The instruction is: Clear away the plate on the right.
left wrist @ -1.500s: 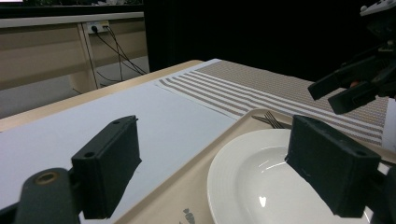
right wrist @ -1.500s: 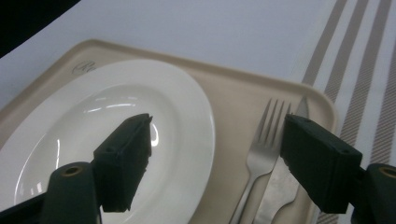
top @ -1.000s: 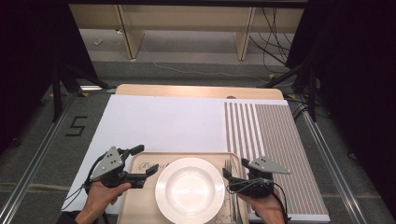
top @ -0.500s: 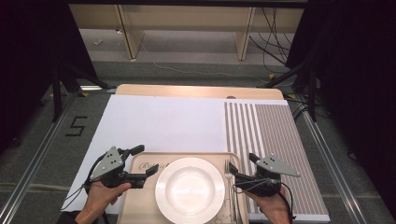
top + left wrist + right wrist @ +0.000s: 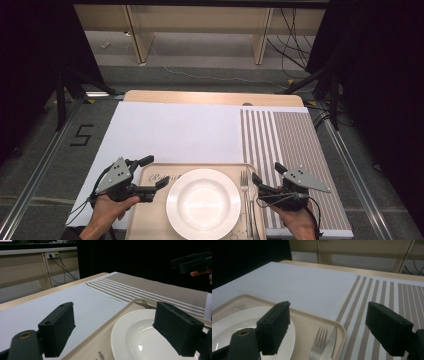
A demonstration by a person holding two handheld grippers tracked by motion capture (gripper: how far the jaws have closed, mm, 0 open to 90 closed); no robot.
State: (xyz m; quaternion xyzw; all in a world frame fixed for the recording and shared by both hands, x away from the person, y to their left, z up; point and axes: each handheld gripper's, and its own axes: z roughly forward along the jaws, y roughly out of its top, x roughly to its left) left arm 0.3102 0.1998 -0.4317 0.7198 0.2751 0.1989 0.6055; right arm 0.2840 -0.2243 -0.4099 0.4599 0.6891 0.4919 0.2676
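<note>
A beige tray (image 5: 152, 201) at the near table edge holds a white plate (image 5: 203, 203), with a fork (image 5: 245, 192) and a knife (image 5: 251, 212) to its right. My left gripper (image 5: 154, 172) hovers open over the tray's left end; the plate (image 5: 140, 340) lies between its jaws. My right gripper (image 5: 268, 173) stands open over the tray's right rim. Between its jaws I see the fork (image 5: 319, 345), the knife (image 5: 329, 343) and the tray rim (image 5: 312, 315); the plate (image 5: 234, 322) is at the left.
A white sheet (image 5: 175, 130) covers the table's left and middle; a brown striped placemat (image 5: 290, 145) lies on the right. Beyond the far table edge (image 5: 210, 97) are floor, cables and wooden furniture legs.
My right gripper has shifted slightly to the right and back from the tray's edge. The left gripper has hardly moved.
</note>
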